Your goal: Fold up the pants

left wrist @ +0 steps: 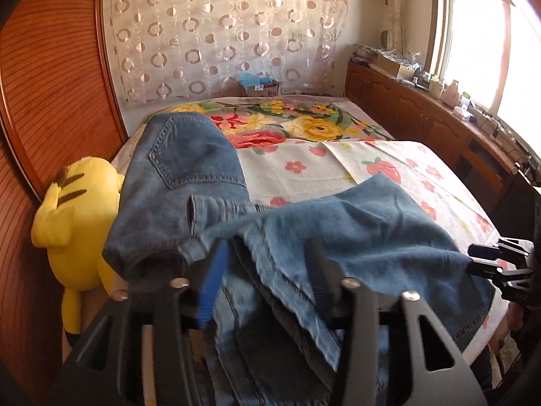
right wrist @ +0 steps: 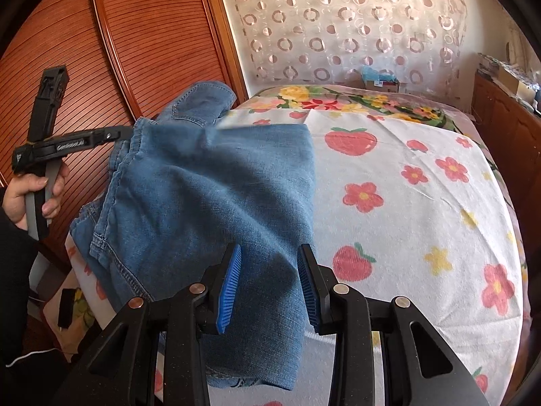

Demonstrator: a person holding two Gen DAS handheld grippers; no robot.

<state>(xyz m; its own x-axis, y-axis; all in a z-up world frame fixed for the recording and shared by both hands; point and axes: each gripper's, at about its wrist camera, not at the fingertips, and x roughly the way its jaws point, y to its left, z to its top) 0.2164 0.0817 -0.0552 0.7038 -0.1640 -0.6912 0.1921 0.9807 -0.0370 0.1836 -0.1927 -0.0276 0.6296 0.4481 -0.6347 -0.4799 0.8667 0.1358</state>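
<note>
Blue denim pants (left wrist: 189, 182) lie on the bed along its left side, and the leg end (left wrist: 355, 237) is lifted and carried over the rest. My left gripper (left wrist: 267, 280) has its jaws apart, with bunched denim draped between and over them. In the right wrist view the pants (right wrist: 209, 196) hang across the front, and my right gripper (right wrist: 270, 284) has its blue pads (right wrist: 230, 291) apart with denim lying between them. The left gripper (right wrist: 111, 133) also shows there, at the pants' upper left edge.
The bed carries a white sheet with strawberries and flowers (right wrist: 405, 203). A yellow plush toy (left wrist: 77, 216) lies at the bed's left edge by a wooden wardrobe (left wrist: 50, 101). A low wooden cabinet (left wrist: 422, 111) with clutter runs under the window on the right.
</note>
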